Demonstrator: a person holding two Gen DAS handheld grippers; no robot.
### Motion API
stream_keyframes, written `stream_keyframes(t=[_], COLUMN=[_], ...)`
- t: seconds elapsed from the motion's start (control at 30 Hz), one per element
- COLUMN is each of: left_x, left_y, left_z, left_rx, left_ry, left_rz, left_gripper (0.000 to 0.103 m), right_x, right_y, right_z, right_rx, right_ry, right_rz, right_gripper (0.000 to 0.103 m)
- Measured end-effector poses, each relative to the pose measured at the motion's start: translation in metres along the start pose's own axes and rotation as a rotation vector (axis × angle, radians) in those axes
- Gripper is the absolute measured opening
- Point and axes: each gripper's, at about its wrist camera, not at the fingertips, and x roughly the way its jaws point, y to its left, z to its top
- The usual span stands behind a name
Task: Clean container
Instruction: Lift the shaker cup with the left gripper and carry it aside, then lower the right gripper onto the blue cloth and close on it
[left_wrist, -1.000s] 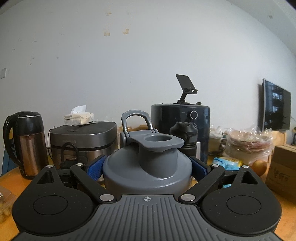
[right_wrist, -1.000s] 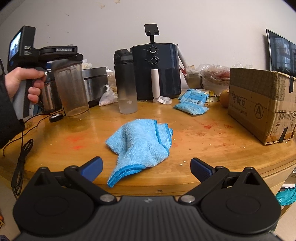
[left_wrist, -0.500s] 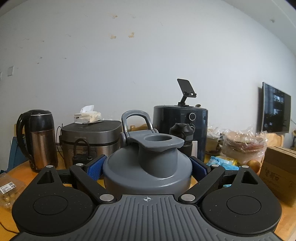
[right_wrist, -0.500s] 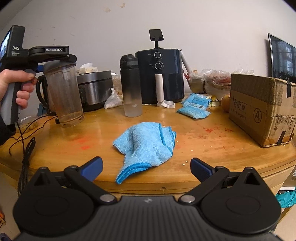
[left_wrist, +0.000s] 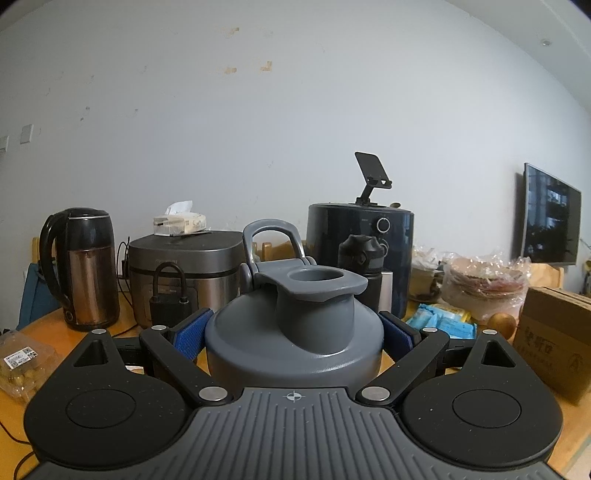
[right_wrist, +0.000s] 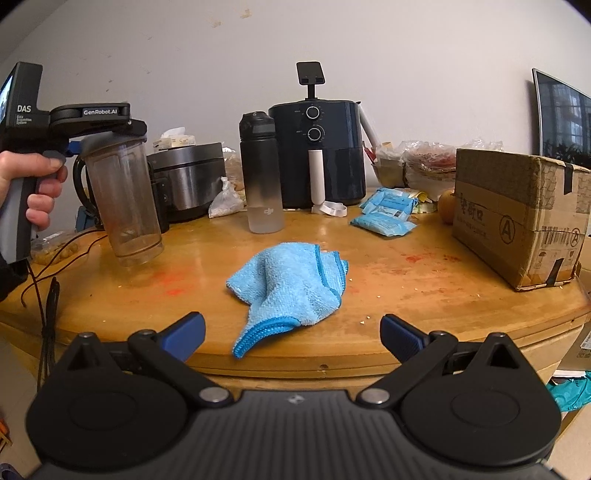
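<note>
A clear shaker bottle (right_wrist: 123, 201) with a grey lid (left_wrist: 295, 332) hangs above the left part of the wooden table (right_wrist: 424, 280). My left gripper (left_wrist: 293, 332) is shut on its lid, blue pads on both sides; a hand (right_wrist: 33, 184) holds that gripper at the left of the right wrist view. A crumpled blue cloth (right_wrist: 291, 284) lies on the table near the front edge. My right gripper (right_wrist: 291, 334) stands open in front of the table edge, just short of the cloth, with nothing between its fingers.
Behind stand a dark water bottle (right_wrist: 260, 170), a black air fryer (right_wrist: 317, 155) with a phone stand, a rice cooker (right_wrist: 186, 177) and a kettle (left_wrist: 79, 269). A cardboard box (right_wrist: 517, 214) sits at right, blue packets (right_wrist: 388, 210) mid-back, cables (right_wrist: 48, 295) at left.
The left gripper has lifted the shaker bottle higher off the table and slightly right. The right gripper has drawn back a little and sits lower relative to the table edge.
</note>
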Motion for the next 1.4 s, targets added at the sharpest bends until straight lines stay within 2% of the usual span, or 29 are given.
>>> stream_keyframes(t=[0.27,0.57,1.4], left_x=[0.006,0.019,0.006], left_y=[-0.001,-0.005,-0.007], left_z=[-0.008,-0.032,-0.05], left_rx=[0.01,0.02,0.045], left_ry=[0.014,0.046,-0.051], left_rz=[-0.001,-0.004,-0.014], left_gripper=[0.094,0.094,0.095], right_x=[0.002,0.006,0.019], right_y=[-0.001,-0.003,-0.002], right_z=[-0.002,-0.006,-0.01], right_rx=[0.006,0.01,0.006], right_ry=[0.009,0.022,0.047], right_rz=[0.002,-0.005,-0.004], right_gripper=[0.103,0.103,0.103])
